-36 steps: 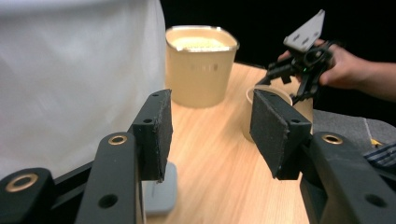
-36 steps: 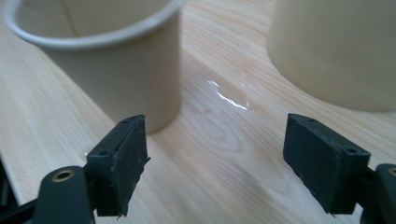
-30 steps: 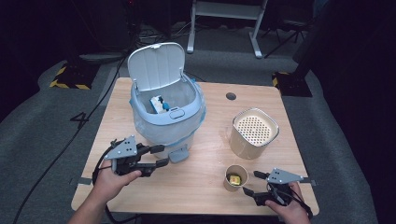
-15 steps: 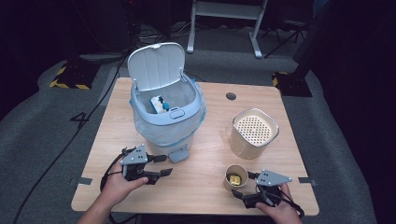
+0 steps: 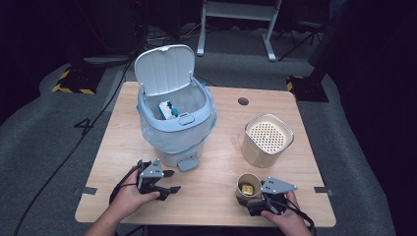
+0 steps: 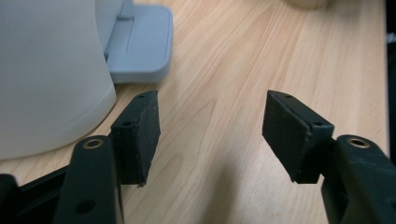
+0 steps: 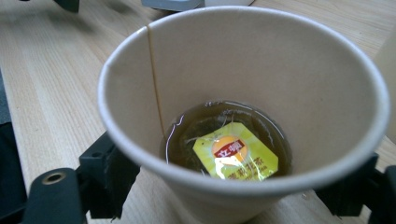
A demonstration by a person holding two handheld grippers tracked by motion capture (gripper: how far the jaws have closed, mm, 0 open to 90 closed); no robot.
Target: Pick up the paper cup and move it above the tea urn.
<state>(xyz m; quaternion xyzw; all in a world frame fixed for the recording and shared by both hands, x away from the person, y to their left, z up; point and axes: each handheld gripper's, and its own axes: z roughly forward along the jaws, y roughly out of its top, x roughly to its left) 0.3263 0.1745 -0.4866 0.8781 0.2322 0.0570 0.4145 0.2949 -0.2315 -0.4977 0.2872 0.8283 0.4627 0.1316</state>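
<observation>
Both hands have sunk toward the table's near edge. Right gripper (image 5: 252, 200) straddles the cup (image 5: 249, 185), jaws just closing, grip uncertain; left gripper (image 5: 169, 181) spread empty, opening.

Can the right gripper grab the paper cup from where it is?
Probably yes. In the right gripper view its jaws already flank the paper cup, one on each side, nothing between them and the cup wall. Whether the pads are touching the cup can't be told.
</observation>
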